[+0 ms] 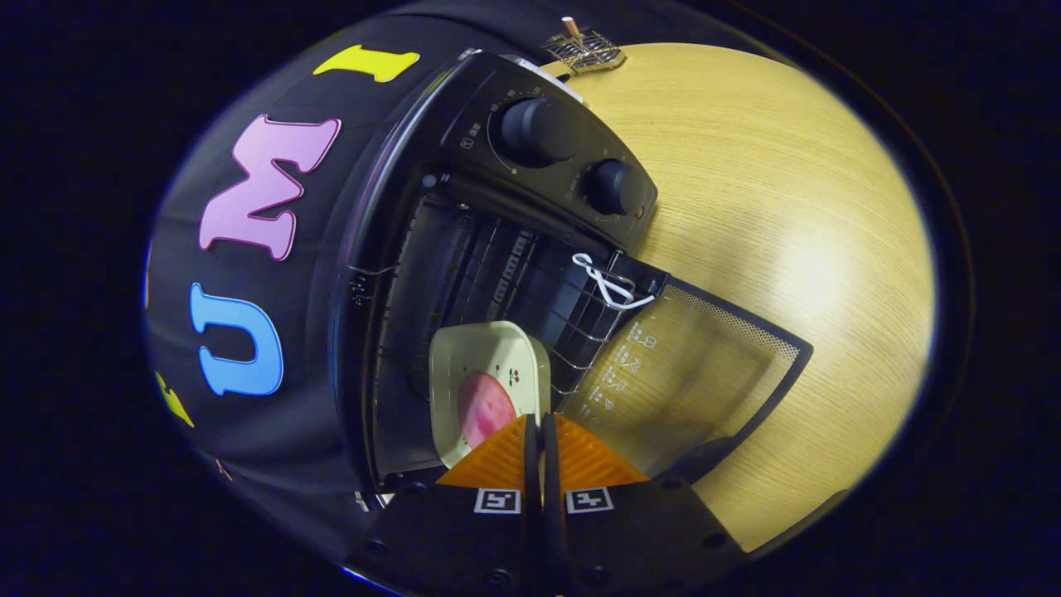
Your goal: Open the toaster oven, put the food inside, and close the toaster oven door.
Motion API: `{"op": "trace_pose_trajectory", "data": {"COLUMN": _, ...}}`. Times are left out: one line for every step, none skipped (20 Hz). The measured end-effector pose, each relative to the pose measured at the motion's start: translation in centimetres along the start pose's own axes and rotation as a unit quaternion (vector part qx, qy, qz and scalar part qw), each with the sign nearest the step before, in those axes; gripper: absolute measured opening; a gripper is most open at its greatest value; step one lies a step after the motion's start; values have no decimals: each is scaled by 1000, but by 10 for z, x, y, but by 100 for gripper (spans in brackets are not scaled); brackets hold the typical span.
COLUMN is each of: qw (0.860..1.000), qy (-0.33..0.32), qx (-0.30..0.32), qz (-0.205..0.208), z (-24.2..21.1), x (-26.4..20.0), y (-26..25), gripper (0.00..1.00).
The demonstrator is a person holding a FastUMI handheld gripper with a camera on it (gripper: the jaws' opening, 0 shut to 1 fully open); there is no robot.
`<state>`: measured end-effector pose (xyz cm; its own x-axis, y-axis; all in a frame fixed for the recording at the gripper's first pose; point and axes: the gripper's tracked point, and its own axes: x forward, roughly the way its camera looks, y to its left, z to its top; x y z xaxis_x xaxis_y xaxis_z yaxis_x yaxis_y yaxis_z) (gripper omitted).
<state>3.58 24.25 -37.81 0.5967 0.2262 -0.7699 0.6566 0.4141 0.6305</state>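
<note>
My gripper (543, 427) pinches the plate (485, 390) edge; the plate points straight ahead into the open toaster oven (497, 249), door (688, 390) lowered alongside.

Faint markings on the toaster oven (497, 249) door and dials (none legible).

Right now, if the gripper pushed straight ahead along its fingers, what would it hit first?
Likely the cream plate with the pink food, just ahead of the gripper whose fingers look closed; beyond it lies the toaster oven interior. Depth is uncertain.
</note>
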Motion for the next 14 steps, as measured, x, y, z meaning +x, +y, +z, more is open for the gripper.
{"op": "trace_pose_trajectory", "data": {"qw": 1000, "qy": -1, "qx": 4, "qz": -1, "z": 0, "x": 2, "y": 2, "gripper": 6}}
{"op": "trace_pose_trajectory", "data": {"qw": 1000, "qy": -2, "qx": 9, "qz": 0, "z": 0, "x": 5, "y": 4, "gripper": 6}}
{"op": "trace_pose_trajectory", "data": {"qw": 1000, "qy": -5, "qx": 13, "qz": -4, "z": 2, "x": 6, "y": 3, "gripper": 6}}
{"op": "trace_pose_trajectory", "data": {"qw": 1000, "qy": -7, "qx": 18, "qz": -9, "z": 2, "x": 8, "y": 1, "gripper": 6}}
{"op": "trace_pose_trajectory", "data": {"qw": 1000, "qy": -9, "qx": 25, "qz": -16, "z": 3, "x": 10, "y": -2, "gripper": 6}}
{"op": "trace_pose_trajectory", "data": {"qw": 999, "qy": -15, "qx": 36, "qz": -16, "z": 5, "x": 11, "y": -1, "gripper": 6}}
{"op": "trace_pose_trajectory", "data": {"qw": 999, "qy": -20, "qx": 44, "qz": -16, "z": 6, "x": 12, "y": 0, "gripper": 6}}
{"op": "trace_pose_trajectory", "data": {"qw": 998, "qy": -25, "qx": 50, "qz": -18, "z": 8, "x": 13, "y": 0, "gripper": 6}}
{"op": "trace_pose_trajectory", "data": {"qw": 998, "qy": -27, "qx": 52, "qz": -20, "z": 7, "x": 13, "y": 0, "gripper": 6}}
{"op": "trace_pose_trajectory", "data": {"qw": 998, "qy": -27, "qx": 54, "qz": -18, "z": 7, "x": 15, "y": 1, "gripper": 6}}
{"op": "trace_pose_trajectory", "data": {"qw": 998, "qy": -22, "qx": 63, "qz": -10, "z": 5, "x": 16, "y": 4, "gripper": 8}}
{"op": "trace_pose_trajectory", "data": {"qw": 997, "qy": -13, "qx": 74, "qz": -5, "z": 2, "x": 17, "y": 6, "gripper": 9}}
{"op": "trace_pose_trajectory", "data": {"qw": 996, "qy": -11, "qx": 88, "qz": 3, "z": 1, "x": 18, "y": 7, "gripper": 11}}
{"op": "trace_pose_trajectory", "data": {"qw": 995, "qy": -12, "qx": 101, "qz": 11, "z": 4, "x": 16, "y": 9, "gripper": 14}}
